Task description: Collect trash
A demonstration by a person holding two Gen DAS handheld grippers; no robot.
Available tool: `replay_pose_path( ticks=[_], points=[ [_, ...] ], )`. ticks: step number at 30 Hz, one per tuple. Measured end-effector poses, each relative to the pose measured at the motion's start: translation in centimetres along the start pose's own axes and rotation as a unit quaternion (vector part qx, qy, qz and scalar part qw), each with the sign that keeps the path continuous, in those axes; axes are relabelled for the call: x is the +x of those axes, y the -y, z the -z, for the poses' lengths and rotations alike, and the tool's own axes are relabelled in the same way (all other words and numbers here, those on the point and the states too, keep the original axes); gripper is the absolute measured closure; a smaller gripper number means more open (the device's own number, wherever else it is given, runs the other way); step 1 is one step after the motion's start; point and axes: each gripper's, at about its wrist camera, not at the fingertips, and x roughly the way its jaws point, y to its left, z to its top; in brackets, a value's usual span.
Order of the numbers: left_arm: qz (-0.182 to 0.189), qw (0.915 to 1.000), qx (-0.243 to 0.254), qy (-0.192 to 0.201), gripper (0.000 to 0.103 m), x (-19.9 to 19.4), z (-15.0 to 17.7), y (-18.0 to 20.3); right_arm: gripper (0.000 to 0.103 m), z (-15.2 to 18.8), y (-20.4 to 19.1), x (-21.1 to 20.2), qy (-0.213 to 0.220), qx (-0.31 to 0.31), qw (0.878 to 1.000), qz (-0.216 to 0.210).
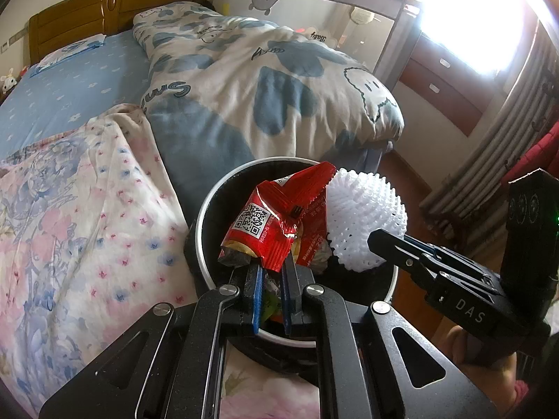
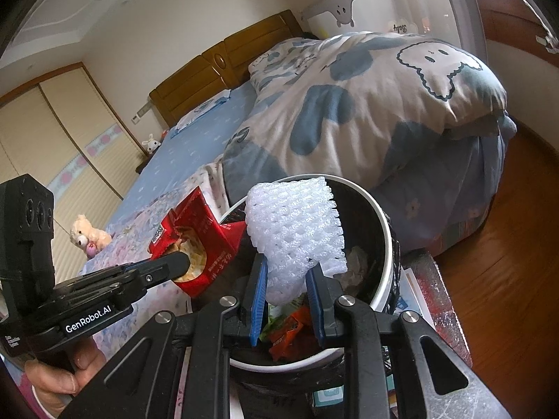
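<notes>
A round bin (image 1: 206, 209) with a white rim and black liner stands beside the bed, with wrappers inside it (image 2: 290, 328). My left gripper (image 1: 272, 269) is shut on a red snack wrapper (image 1: 276, 216) with a QR code, held over the bin's mouth. The same red snack wrapper (image 2: 206, 244) shows in the right wrist view, pinched by the left gripper (image 2: 181, 262). My right gripper (image 2: 288, 279) is shut on a white foam fruit net (image 2: 297, 237), also above the bin (image 2: 384, 244). The foam net (image 1: 363, 216) and right gripper (image 1: 377, 241) appear at right in the left wrist view.
The bed (image 1: 87, 80) with a blue sheet, a floral blanket (image 1: 70, 227) and a cloud-print duvet (image 1: 265, 80) lies behind the bin. A grey crib rail (image 1: 314, 3) stands beyond. Wooden floor (image 2: 506, 244) runs on the right. A teddy bear (image 2: 87, 235) sits on the bed.
</notes>
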Motion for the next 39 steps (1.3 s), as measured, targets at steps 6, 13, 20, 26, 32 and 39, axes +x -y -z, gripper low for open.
replay_pose_path(
  ticks=[6,13,20,26,32,39],
  points=[
    [0.002,1.0,0.0,-0.002,0.096,0.0,0.0,0.0,0.081,0.0,0.0,0.0,0.0,0.0,1.0,0.001],
    [0.005,1.0,-0.002,-0.008,0.095,0.5,0.4,-0.3,0.08,-0.2,0.2,0.3,-0.002,0.001,1.0,0.003],
    [0.008,0.9998,-0.004,-0.017,0.089,0.6,0.5,-0.2,0.076,-0.4,0.4,0.6,-0.01,-0.002,1.0,0.002],
    [0.005,0.9999,-0.013,-0.005,0.07,-0.6,1.1,-0.8,0.048,-0.5,0.2,0.3,-0.009,-0.003,1.0,0.0],
    [-0.008,0.9993,-0.033,0.012,0.065,-2.8,2.6,-2.0,0.04,-0.2,-0.5,-0.9,0.003,0.001,1.0,0.0],
    [-0.036,0.9957,-0.07,0.05,0.042,-6.4,5.9,-3.5,0.005,1.1,-2.6,-3.0,0.021,-0.006,1.0,0.003]
  ],
)
